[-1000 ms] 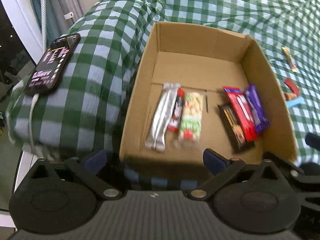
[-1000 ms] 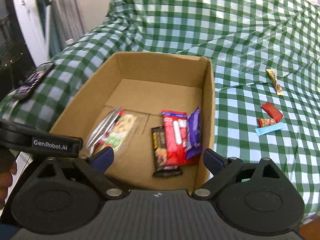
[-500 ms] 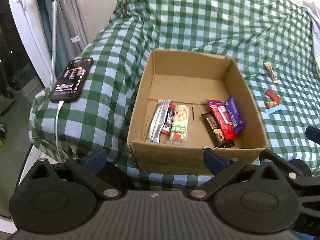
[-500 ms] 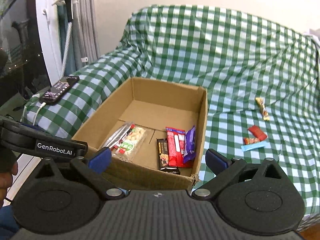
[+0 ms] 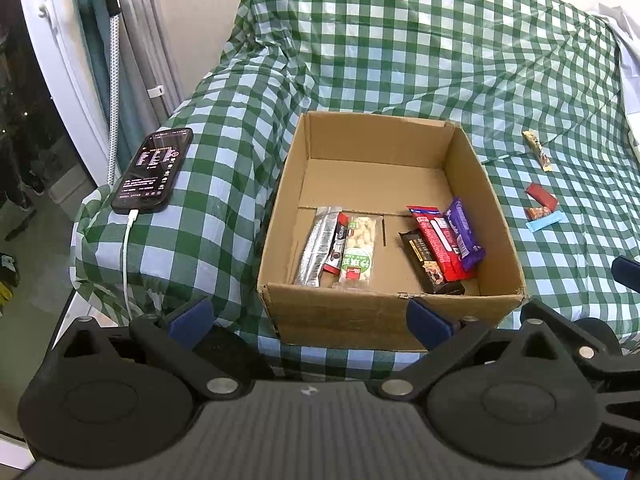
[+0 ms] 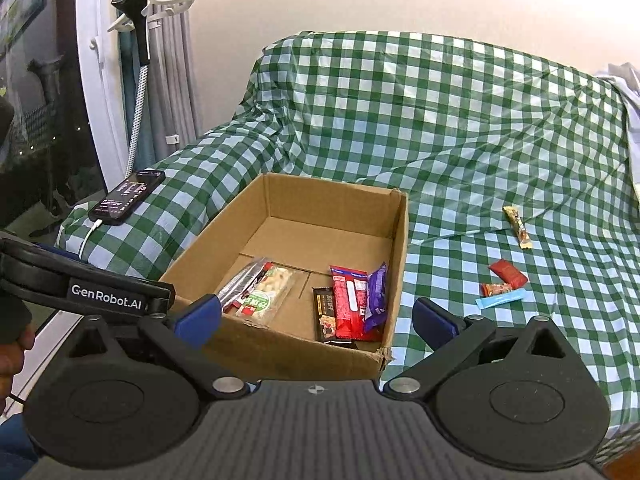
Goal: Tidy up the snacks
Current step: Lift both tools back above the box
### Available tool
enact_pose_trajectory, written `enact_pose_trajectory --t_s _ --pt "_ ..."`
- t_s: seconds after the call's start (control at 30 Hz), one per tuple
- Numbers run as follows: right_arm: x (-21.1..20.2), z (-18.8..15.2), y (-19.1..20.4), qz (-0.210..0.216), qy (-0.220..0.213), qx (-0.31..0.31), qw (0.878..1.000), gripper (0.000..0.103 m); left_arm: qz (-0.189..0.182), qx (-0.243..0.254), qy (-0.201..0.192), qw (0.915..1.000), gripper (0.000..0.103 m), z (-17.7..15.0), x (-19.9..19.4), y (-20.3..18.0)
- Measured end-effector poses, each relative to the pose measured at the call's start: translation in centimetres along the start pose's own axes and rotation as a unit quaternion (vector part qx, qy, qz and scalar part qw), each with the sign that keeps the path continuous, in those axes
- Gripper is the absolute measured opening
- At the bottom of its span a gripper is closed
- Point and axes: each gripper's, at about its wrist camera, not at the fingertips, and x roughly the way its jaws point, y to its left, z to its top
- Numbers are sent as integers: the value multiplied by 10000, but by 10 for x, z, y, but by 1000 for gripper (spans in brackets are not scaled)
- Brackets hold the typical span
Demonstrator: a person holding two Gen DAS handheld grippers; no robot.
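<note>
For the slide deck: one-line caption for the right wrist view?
Open right gripper faces a cardboard box holding six snacks; four more snacks lie on the checked cloth.

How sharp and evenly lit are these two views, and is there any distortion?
Left wrist view: sharp, evenly lit, with the cardboard box bowed by the fisheye and the window at left dark. Right wrist view: equally sharp, soft indoor light, no glare on the snacks; the checked cloth curves toward the edges.

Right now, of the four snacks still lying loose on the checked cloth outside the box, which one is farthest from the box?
The beige wrapped bar, alone up by the cloth fold; the red, orange and light blue wrappers cluster nearer.
</note>
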Motion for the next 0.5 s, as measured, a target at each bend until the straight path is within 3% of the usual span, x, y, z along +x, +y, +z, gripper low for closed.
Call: enact_pose_trajectory --t_s 0.5 --pt "28 -8 -27 118 305 553 9979 101 136 169 435 9988 103 13 35 -17"
